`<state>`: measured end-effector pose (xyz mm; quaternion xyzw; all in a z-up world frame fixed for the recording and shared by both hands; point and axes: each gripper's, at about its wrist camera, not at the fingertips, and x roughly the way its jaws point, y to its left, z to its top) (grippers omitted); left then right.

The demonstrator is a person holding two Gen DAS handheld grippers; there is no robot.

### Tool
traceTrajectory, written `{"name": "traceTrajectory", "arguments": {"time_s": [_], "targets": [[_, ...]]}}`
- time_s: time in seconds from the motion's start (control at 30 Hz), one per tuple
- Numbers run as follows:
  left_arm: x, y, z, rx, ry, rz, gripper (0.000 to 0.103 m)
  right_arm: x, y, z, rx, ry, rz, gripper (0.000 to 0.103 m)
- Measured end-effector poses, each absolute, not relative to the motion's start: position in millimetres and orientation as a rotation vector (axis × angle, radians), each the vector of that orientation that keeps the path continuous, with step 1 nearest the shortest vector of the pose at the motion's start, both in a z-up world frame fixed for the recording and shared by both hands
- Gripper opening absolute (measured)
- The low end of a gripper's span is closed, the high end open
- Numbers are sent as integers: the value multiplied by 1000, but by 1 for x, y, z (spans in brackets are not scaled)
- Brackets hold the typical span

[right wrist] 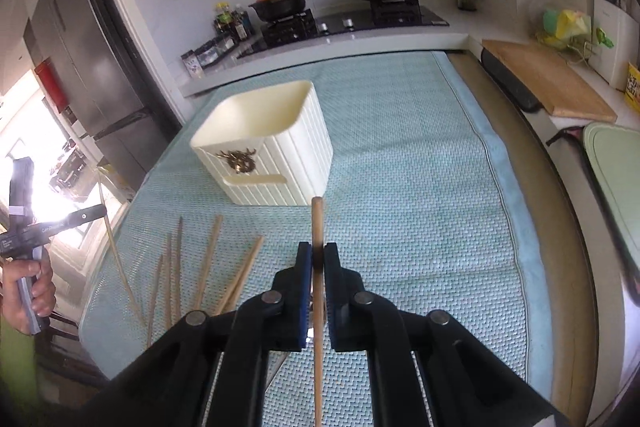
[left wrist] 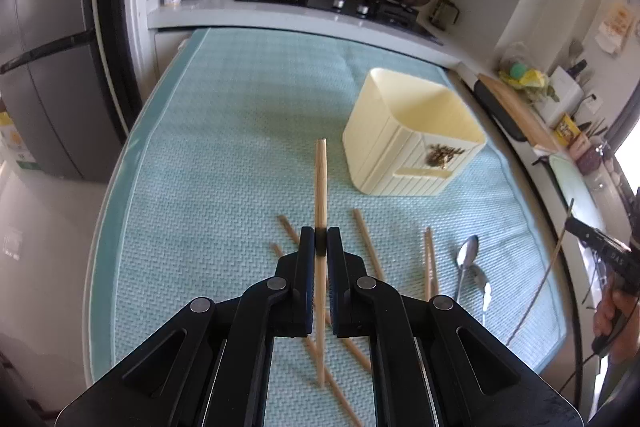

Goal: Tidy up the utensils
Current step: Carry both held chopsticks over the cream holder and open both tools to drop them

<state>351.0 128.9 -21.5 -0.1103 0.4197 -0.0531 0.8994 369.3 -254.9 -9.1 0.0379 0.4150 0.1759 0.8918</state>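
My left gripper (left wrist: 321, 241) clamped on one chopstick (left wrist: 320, 183), stick pointing 12 o'clock, lifted above mat (left wrist: 240, 107). My right gripper (right wrist: 317, 259) clamped on second chopstick (right wrist: 317, 227), likewise pointing 12. Cream holder (left wrist: 416, 131) upright on mat, at 1 o'clock from left gripper. Loose chopsticks (left wrist: 368, 247) scattered on table below; spoons (left wrist: 468, 259) at 3 o'clock.

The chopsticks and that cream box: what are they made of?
The chopsticks look like bare wood or bamboo: pale tan, matte. The cream box seems moulded plastic: smooth, ribbed walls, slight sheen. The spoons look like polished metal, mirror-bright.
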Motion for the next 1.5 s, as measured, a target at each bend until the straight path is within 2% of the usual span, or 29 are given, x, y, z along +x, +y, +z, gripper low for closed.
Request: {"name": "traceTrajectory", "arguments": {"time_s": [0.27,0.57,0.83,1.27,1.5], "targets": [[306,133,-6,-220,738,-152,4,328,-238,31,24,668,395,6],[305,125,10,-202,666,-157,4,318,-229,59,-5,555,390,6],[325,120,28,-204,643,-183,4,335,-223,85,-10,512,390,6],[402,96,104,-187,548,-201,4,406,-176,148,-1,393,399,6],[447,75,98,-210,484,-169,4,451,-155,138,5,350,368,6]]}}
